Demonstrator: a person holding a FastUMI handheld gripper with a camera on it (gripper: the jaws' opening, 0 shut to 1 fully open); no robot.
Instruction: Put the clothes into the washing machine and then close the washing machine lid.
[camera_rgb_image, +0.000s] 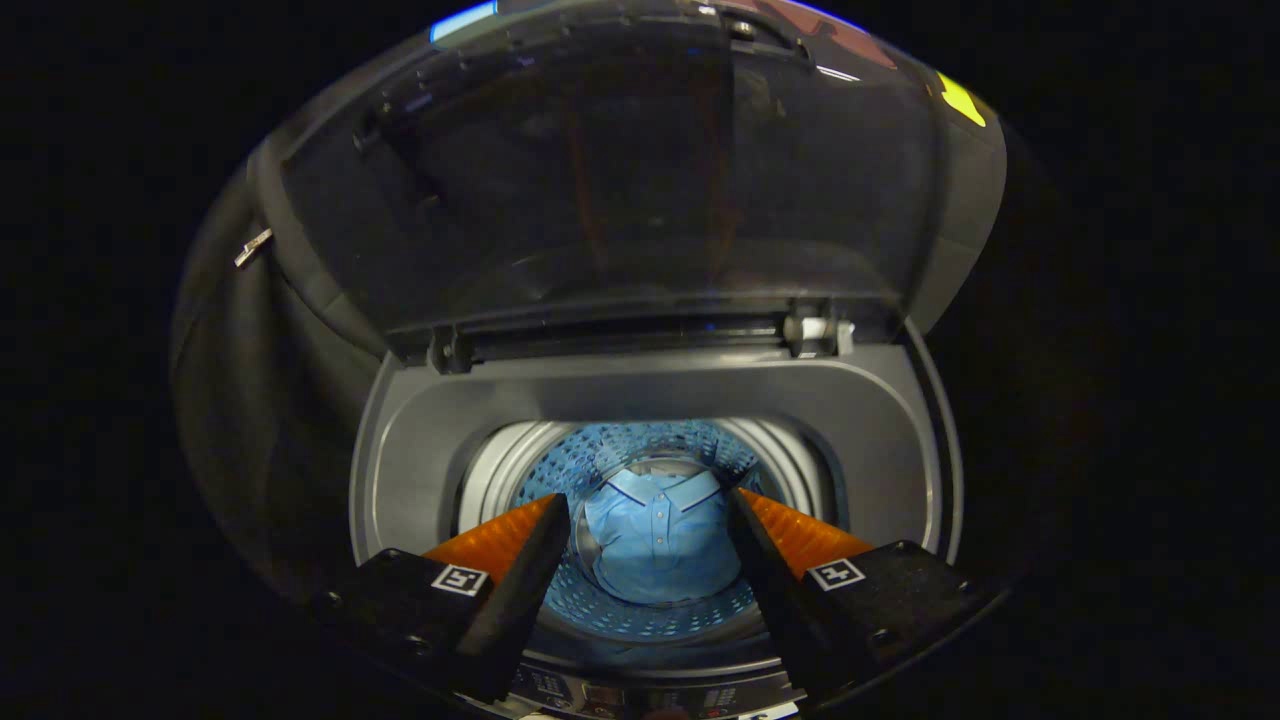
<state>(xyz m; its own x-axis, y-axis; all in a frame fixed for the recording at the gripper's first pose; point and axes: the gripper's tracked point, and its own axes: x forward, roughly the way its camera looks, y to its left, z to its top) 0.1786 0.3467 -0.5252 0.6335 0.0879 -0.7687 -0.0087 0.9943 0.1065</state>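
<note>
Looking down along your gripper (648, 500), you have its two fingers spread wide, with nothing held between them and neither pad touching anything. Each fingertip (545, 515) hangs above the mouth of the grey top-loading washing machine (420, 440), one to either side of the opening.

Down in the round perforated metal drum (560, 460), a light blue collared polo shirt (655, 540) lies on the drum floor. It shows in the gap between your fingers, well below them and apart from both. The shirt lies front side up with its collar at the far side of the drum and its button placket running down the middle. It sits inside the drum completely, with no cloth draped over the drum's rim.

Beyond the drum, the machine's dark tinted see-through lid (620, 180) stands raised on its hinge (815, 330) at the back of the machine, tilted up and away from the drum, so the opening is uncovered. On the near side of the drum, just under your fingers, runs the machine's control panel (640, 695) with its row of small buttons.
</note>
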